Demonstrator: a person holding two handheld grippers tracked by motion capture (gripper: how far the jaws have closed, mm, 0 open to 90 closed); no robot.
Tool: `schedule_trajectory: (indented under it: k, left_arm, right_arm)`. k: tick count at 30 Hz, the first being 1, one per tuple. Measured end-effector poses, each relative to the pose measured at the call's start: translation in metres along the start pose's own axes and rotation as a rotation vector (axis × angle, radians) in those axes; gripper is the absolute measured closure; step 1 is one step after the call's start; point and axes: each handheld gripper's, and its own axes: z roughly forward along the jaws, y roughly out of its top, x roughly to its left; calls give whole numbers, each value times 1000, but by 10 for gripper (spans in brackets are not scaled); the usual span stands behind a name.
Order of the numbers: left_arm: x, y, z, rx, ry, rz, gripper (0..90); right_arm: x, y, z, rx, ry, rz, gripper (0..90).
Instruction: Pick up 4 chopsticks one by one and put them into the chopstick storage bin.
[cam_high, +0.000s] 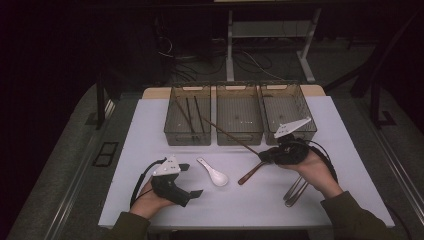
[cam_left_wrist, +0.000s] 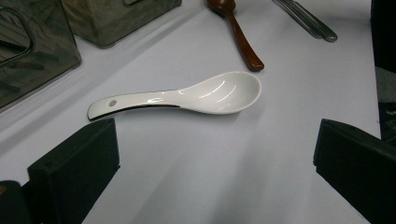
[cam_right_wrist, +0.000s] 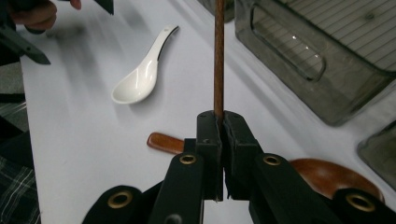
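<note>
Right gripper view, tongs (cam_right_wrist: 222, 122) clamping thin brown chopstick (cam_right_wrist: 218, 56), glossy white spoon (cam_right_wrist: 139, 79)

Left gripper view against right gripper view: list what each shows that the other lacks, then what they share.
Left gripper view alone: metal utensils at the top, and the left gripper with its jaws wide apart. Right gripper view alone: the right gripper shut on a brown chopstick, and a hand at top left. Both: the white spoon, the brown wooden spoon, clear bins and the white table.
</note>
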Motion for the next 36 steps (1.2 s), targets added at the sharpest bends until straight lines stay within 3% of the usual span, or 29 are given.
schedule_trajectory:
  k: [10,24,36]
  left_arm:
    - [0,0,0,0,-1,3,0]
    - [1,1,0,-11,3,-7,0]
    - [0,2,0,-13,-5,1,0]
  right_arm:
    - [-2,23,8,-32,-36,13,850]
    - [-2,61,34,-40,-68,19,850]
    - [-12,103,58,15,-101,74,850]
